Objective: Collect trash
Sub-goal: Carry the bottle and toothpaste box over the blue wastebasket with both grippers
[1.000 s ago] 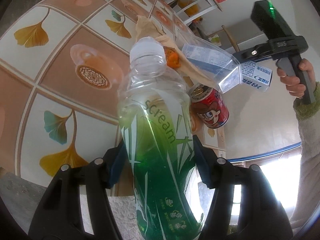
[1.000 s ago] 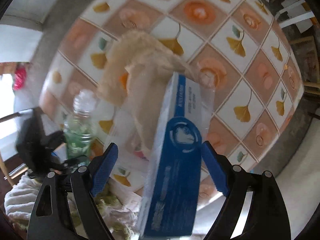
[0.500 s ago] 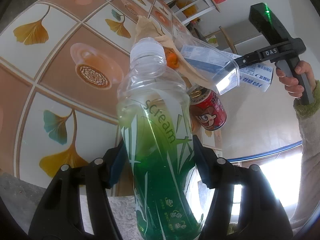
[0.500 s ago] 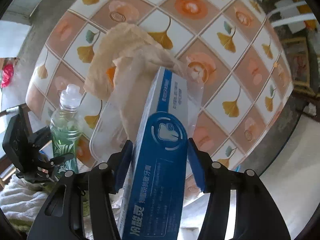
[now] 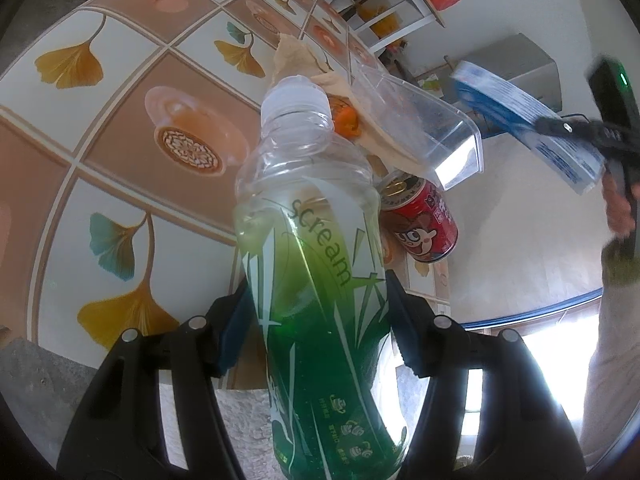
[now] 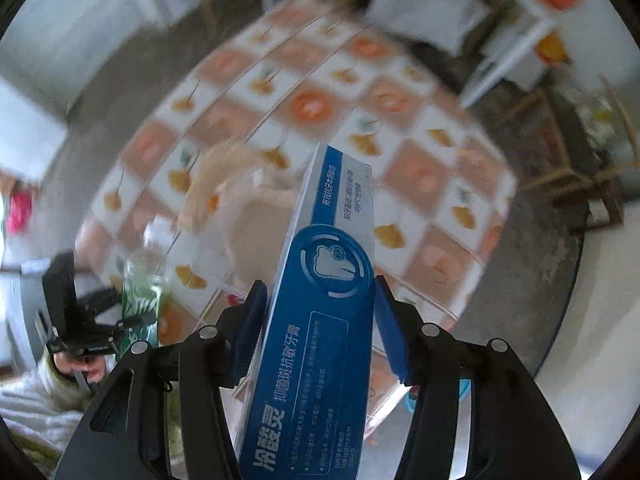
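1. Gripping green bottle [image 5: 316, 264] mid-body w/ left gripper [image 5: 316, 320], jaws clamped on label zone, held above tiled table [image 5: 120, 128]. Prob. light, thin-walled, slick; squeezing gently at stiffer waist seeming best.
2. Pinching blue toothpaste box [image 6: 320, 304] w/ right gripper [image 6: 316, 328], jaws closed on flat sides, lifted over table. Cardboard, light, crushable.
3. Lying on table edge: red can [image 5: 420, 220], beside clear container [image 5: 420, 128]. Rigid-ish, rolling easily; taking around middle.
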`<state>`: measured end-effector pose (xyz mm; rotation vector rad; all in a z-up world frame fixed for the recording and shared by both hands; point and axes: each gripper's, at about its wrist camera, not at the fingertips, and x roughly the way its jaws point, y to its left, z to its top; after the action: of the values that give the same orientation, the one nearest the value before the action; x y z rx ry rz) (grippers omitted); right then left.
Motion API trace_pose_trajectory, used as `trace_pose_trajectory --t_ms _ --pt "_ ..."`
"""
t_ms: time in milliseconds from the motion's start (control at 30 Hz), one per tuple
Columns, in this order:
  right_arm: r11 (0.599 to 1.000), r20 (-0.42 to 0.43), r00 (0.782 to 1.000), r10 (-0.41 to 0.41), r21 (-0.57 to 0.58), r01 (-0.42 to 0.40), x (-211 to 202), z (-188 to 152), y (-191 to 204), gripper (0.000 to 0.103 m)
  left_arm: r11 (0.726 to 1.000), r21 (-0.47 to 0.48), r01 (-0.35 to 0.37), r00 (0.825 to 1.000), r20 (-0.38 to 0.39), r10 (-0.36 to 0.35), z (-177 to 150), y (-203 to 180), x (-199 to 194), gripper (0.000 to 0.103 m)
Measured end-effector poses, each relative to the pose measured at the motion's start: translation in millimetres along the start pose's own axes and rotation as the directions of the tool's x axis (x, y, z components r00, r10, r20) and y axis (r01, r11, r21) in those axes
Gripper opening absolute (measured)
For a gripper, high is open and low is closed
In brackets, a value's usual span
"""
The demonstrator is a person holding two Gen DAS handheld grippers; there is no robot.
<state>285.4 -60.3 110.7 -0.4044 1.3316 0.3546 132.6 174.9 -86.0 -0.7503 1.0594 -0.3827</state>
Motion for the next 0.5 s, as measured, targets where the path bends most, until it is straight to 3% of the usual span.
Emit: trace_pose_trajectory --t_ms 100,167,233,267,367,500 --pt "0.99 0.084 0.996 0.021 0.134 -0.032 -4 -43 -38 0.052 1.0 0.006 -0.015 1.0 0.004 0.015 -1 -3 -1 0.059" --pt "0.973 0.1 0.994 0.055 0.219 -0.076 13 -74 -54 0.052 1.0 0.011 -0.029 1.0 0.004 0.029 -2 -5 -1 0.059" --pt "0.96 0.123 0.992 0.014 0.276 -0.048 33 -103 -60 0.052 0.999 0.015 -0.045 0.999 0.003 0.045 -2 -9 0 0.059" --pt "0.946 0.139 0.99 0.034 0.315 -0.077 47 -119 -63 0.052 0.998 0.018 -0.054 0.999 0.003 0.054 -3 -11 0 0.059" --pt "0.906 0.162 0.985 0.052 0.408 -0.115 92 -155 -61 0.052 0.996 0.026 -0.082 0.997 0.003 0.082 -3 -15 0 0.059" --pt "0.901 0.146 0.988 0.056 0.419 -0.113 134 -180 -41 0.053 0.993 0.028 -0.114 0.993 0.007 0.114 -4 -20 1 0.059"
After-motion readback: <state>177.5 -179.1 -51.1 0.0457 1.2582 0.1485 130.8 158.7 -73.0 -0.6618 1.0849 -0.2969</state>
